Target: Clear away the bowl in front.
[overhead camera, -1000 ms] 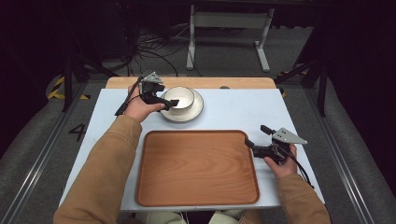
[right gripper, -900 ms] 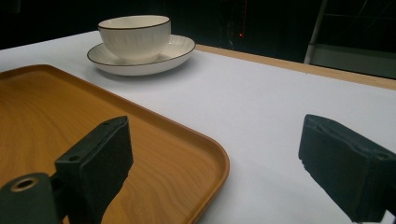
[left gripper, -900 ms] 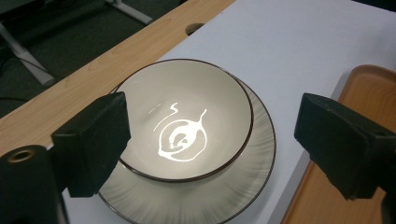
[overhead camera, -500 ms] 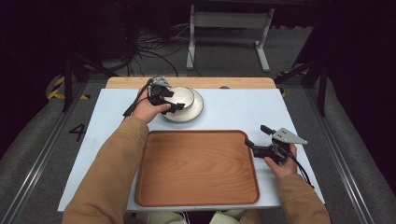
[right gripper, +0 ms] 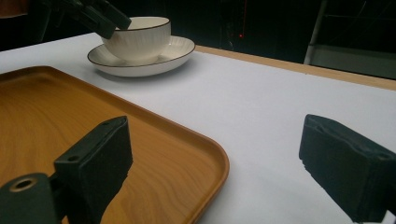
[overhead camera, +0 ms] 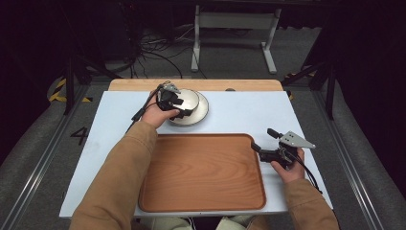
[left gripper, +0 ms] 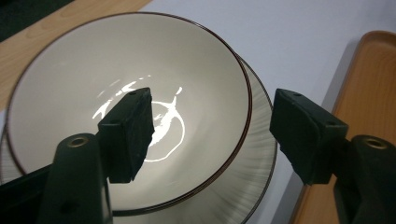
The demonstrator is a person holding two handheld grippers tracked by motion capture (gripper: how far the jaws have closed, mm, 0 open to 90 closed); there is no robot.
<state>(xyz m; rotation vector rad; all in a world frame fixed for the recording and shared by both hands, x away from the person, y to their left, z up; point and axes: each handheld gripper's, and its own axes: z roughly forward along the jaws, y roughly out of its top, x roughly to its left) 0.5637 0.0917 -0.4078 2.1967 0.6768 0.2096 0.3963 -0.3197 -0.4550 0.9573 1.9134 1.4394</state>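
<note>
White table (overhead camera: 239,115), bowl (left gripper: 140,93) rim between closing left tongs (left gripper: 212,133), one jaw inside, right tongs (right gripper: 224,172) apart.

A white counter (overhead camera: 230,120) carries everything. On it lie a wooden tray (overhead camera: 201,172) near the front edge and a saucer (overhead camera: 198,115) farther back. The two sit apart.

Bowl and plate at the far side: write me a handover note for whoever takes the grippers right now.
Left gripper: jaws astride the bowl rim, one inside, one outside; they have just been closing, pads not yet pressing.
Right gripper: open, holds nothing, one jaw over the tray right edge, the other over the table.
Bowl sits on the plate, beyond the bare tray.
Done: rim reached.
Left: probably close on the rim, then lift the bowl, likely onto the tray.
</note>
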